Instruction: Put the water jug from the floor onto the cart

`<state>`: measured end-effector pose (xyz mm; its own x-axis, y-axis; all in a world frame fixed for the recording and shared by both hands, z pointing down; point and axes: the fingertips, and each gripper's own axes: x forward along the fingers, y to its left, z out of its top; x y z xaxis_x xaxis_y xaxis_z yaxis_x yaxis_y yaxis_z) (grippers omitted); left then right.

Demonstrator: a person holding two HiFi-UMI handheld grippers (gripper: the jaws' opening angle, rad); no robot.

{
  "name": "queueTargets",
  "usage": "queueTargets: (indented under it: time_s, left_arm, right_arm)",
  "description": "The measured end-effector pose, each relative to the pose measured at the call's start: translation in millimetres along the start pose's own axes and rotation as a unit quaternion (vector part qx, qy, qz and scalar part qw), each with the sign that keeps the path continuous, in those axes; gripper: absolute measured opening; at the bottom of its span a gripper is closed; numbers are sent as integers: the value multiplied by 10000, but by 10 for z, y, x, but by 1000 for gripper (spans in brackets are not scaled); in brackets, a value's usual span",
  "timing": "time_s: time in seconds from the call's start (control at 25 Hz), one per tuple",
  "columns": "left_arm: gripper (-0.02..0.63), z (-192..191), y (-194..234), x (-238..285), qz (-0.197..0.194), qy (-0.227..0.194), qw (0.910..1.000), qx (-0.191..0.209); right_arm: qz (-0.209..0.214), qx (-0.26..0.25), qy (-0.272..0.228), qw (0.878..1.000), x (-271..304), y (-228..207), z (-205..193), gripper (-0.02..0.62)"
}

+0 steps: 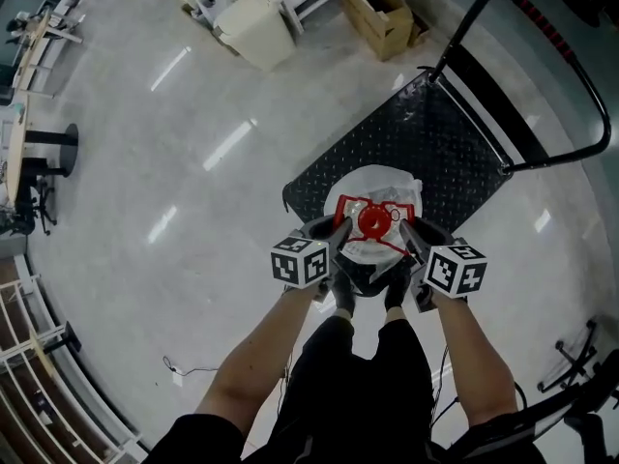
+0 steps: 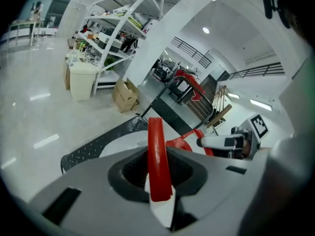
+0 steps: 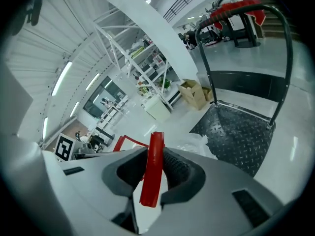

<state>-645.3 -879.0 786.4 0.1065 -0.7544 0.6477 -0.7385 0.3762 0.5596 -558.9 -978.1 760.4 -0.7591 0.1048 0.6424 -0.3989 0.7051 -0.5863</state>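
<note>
In the head view the jug was at the near end of the cart, well short of its push bar, with bare floor off to the left. From above, it could not be told whether its base rested on the cart or hung just over it. It stood upright with its long axis vertical, the red cap pointing straight up at the camera. The red handle ran across the top from side to side. The left gripper and the right gripper each clamped one end of that handle. The body looked far too wide for either pair of jaws, so the handle was probably the only hold. Taking both ends likely shared the weight and kept the jug from tipping. In the left gripper view the jaws were clenched on a red strip of the handle standing on edge between them. The cart's near edge lay just beyond, and the right gripper faced it across the cap. In the right gripper view the jaws likewise pinched a red strip, and the left gripper's marker cube showed at the left. The cart and its bar lay ahead to the right, so most of the cart seemed to be in front of the jug.
</note>
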Motion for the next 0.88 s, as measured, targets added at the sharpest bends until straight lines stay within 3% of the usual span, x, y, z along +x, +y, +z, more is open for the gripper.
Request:
queueTargets:
  time_s: [0.16, 0.36, 0.48, 0.64, 0.72, 0.88]
  left_arm:
    - [64, 66, 78, 89, -38, -3, 10000, 25]
    - [64, -40, 155, 112, -23, 235, 9995, -223]
    - [66, -35, 150, 81, -85, 299, 9995, -41]
    - [144, -36, 230, -28, 45, 306, 9993, 217]
    - [147, -49, 240, -116, 110, 338, 9987, 362]
    - [147, 86, 276, -390, 416, 130, 9976, 535]
  right_arm:
    - [-133, 138, -130, 9997, 58, -131, 119, 95]
    - [-468, 201, -15, 9987, 45, -346, 13, 86]
    - [-491, 205, 51, 9986, 55, -342, 21, 84]
    - [-367, 47, 258, 9990, 85, -279, 9, 92]
    - [-459, -56, 293, 9985, 49, -275, 8, 136]
    - [-615, -346, 52, 9975, -152, -207, 195, 146]
